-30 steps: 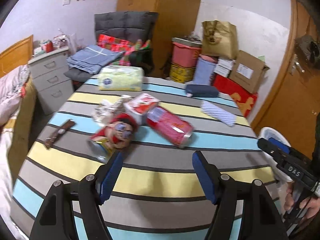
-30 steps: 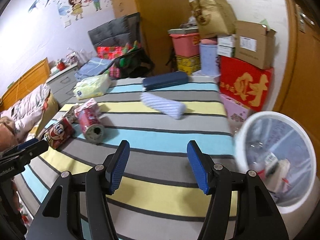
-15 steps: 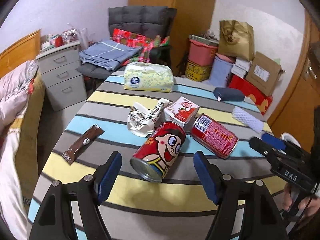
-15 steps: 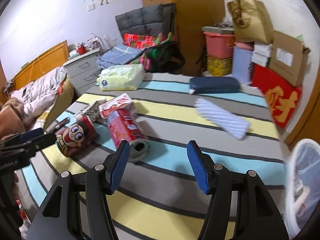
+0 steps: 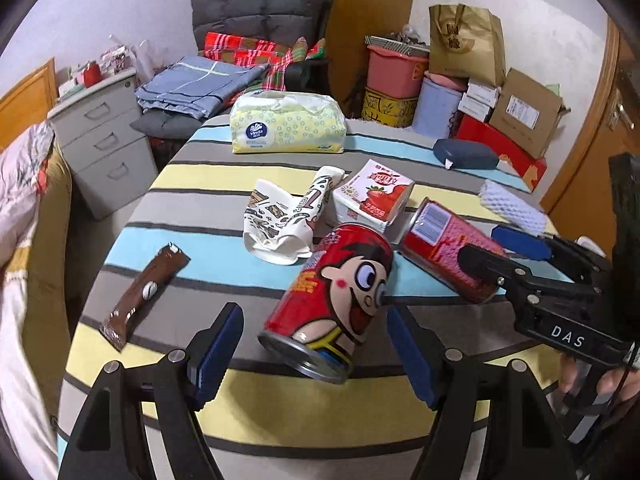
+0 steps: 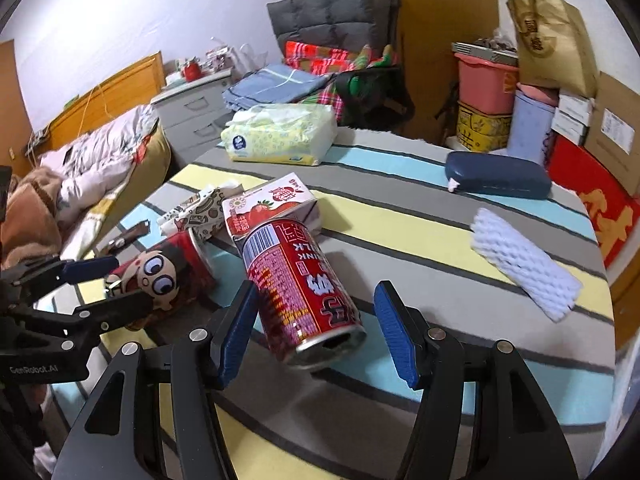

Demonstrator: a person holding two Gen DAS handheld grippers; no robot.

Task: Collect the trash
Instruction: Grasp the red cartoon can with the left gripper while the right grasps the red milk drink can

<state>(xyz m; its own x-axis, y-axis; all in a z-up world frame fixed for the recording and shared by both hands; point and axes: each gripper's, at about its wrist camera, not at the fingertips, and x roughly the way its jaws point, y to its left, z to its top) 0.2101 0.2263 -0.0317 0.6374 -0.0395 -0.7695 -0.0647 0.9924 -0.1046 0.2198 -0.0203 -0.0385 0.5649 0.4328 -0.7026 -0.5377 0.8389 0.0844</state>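
Glossy printed metal on the cartoon can (image 5: 336, 296) at centre frame, crumpled paper cup (image 5: 280, 220) above it, matt woven striped cloth (image 5: 192, 280) beneath, shiny brown foil wrapper (image 5: 144, 292) at left.

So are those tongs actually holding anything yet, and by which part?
Nothing is held. The left tongs stand open around the cartoon can; the right tongs, just opening wider, straddle the red milk can.

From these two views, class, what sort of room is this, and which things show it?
Most likely a lived-in bedroom that doubles as storage: a bed with rumpled bedding, a grey drawer unit, and stacked boxes by the wall behind the striped table.
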